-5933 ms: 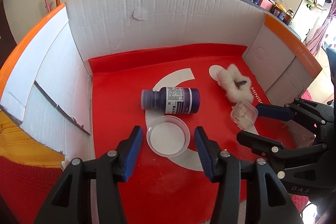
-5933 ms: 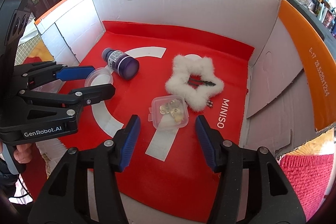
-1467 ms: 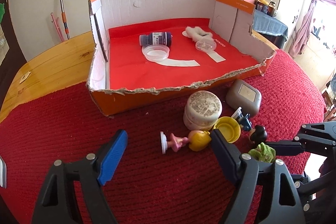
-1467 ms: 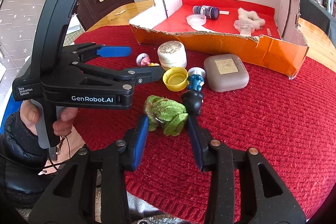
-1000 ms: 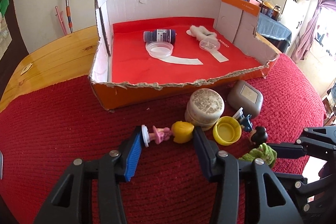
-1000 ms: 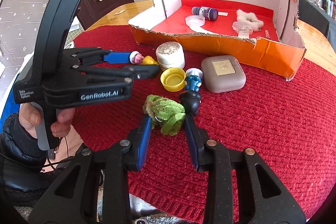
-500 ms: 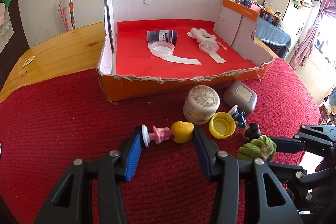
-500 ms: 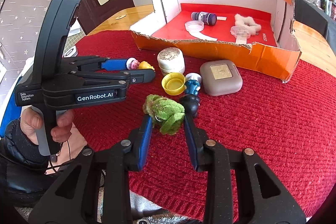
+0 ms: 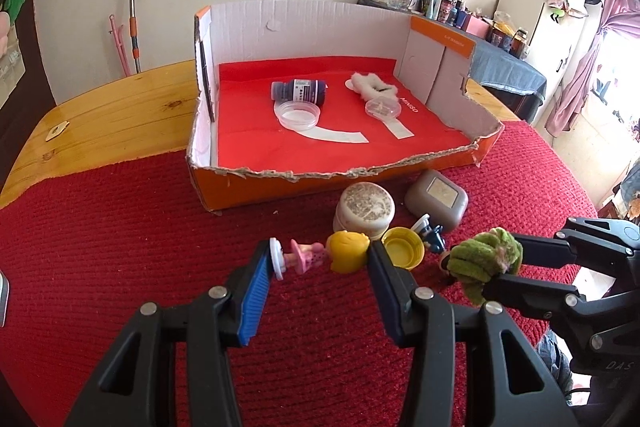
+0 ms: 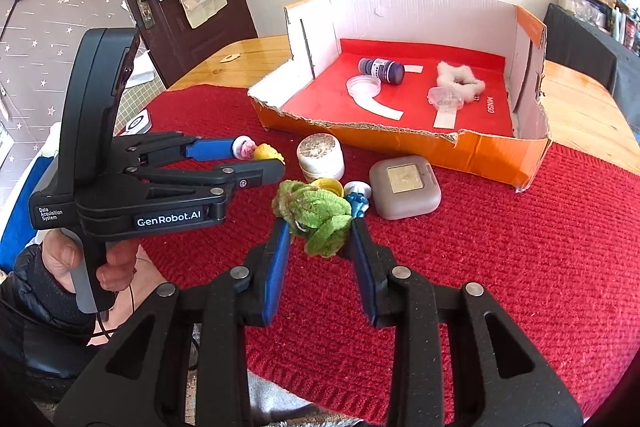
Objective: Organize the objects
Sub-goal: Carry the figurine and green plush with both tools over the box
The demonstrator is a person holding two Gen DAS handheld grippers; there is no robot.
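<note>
My left gripper [image 9: 318,261] is shut on a small doll [image 9: 320,257] with a pink dress, yellow hair and a white base, held above the red mat; it also shows in the right wrist view [image 10: 256,151]. My right gripper [image 10: 318,227] is shut on a fuzzy green toy [image 10: 316,215], lifted off the mat; the toy also shows in the left wrist view [image 9: 484,259]. The cardboard box [image 9: 248,187] with a red floor stands beyond, holding a dark bottle [image 9: 298,91], a clear lid [image 9: 300,115], a white furry star [image 9: 370,87] and a small clear case [image 9: 383,107].
On the red mat [image 9: 120,247] before the box lie a round cream jar [image 9: 364,207], a grey square case [image 9: 436,193], a yellow cap [image 9: 402,253] and a blue figure [image 9: 432,237]. The wooden table [image 9: 112,111] extends left. The box's front wall is low and torn.
Both grippers have risen and lifted their loads: the doll and the green toy are off the mat and higher than half a second ago. The box is seen from farther back.
</note>
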